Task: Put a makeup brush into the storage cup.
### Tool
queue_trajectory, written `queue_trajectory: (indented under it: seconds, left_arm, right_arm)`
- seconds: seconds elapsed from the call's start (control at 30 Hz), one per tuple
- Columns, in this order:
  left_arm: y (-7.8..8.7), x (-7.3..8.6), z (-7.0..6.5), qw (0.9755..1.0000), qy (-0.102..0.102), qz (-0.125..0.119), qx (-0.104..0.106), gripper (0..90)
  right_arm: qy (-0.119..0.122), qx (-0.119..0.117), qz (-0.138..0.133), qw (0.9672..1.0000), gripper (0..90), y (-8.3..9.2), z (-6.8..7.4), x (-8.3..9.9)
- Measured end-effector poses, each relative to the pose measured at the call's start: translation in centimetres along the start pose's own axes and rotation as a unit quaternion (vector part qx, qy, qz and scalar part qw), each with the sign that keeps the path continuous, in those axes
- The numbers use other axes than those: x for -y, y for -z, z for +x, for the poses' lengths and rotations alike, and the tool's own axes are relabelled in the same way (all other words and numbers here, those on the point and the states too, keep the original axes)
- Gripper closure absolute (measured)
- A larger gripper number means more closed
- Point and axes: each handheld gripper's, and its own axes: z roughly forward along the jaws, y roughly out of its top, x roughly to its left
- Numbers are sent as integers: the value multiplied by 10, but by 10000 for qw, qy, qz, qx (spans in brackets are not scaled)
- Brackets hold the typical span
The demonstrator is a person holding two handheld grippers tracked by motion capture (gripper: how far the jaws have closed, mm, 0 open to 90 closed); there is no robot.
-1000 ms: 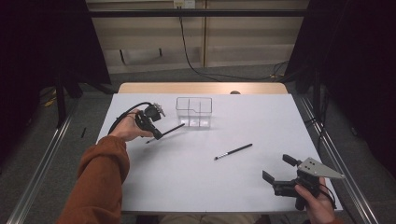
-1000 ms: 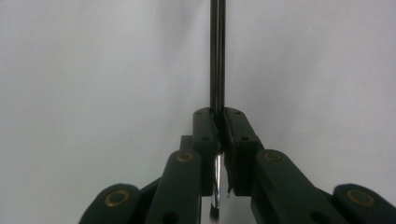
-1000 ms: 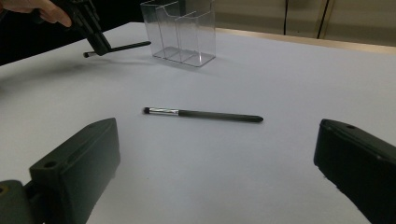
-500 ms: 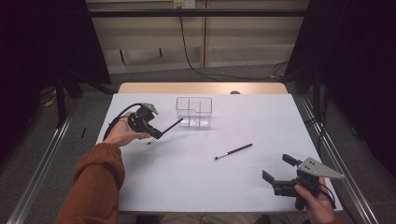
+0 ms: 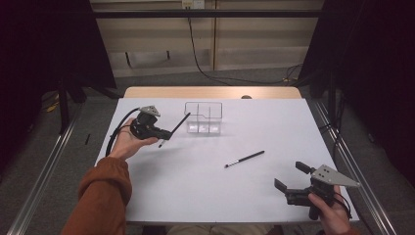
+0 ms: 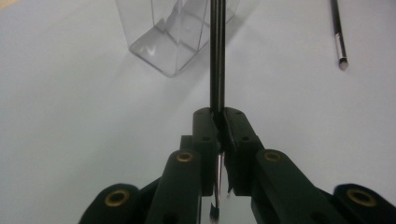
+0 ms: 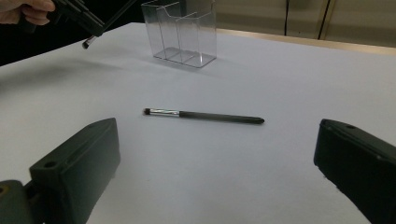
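Observation:
My left gripper (image 5: 165, 134) is shut on a thin black makeup brush (image 5: 177, 128), held above the table just left of a clear plastic organizer (image 5: 203, 117). In the left gripper view the brush handle (image 6: 217, 56) runs straight up from the closed jaws (image 6: 219, 126) toward the organizer (image 6: 173, 37). A second brush (image 5: 244, 159) lies flat on the white table, mid-right; it also appears in the right gripper view (image 7: 203, 115). My right gripper (image 5: 292, 177) rests near the front right corner, open and empty, pointing at that brush.
The white table (image 5: 205, 196) has bare room in the middle and front. A wooden strip (image 5: 210, 92) borders its far edge. Metal rails (image 5: 362, 181) run along both sides. A cable (image 5: 117, 134) loops from the left gripper.
My left hand has shifted a little right and up with the brush, tilting its handle more steeply toward the organizer. The right gripper has stayed still.

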Motion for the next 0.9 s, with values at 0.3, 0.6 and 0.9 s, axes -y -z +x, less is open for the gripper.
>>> queue_trajectory:
  seconds: [0.3,0.6,0.9]
  left_arm:
    - [4,4,-7,9986,106,-498,-172,841]
    - [7,9,-12,9947,185,-1001,-169,841]
    - [9,14,-28,9889,110,-1484,-65,841]
  right_arm:
    - [11,-17,-3,10000,2,-1,1,0]
    - [13,-30,-13,10000,2,-1,1,-1]
    - [13,-35,-19,10000,2,-1,1,-1]
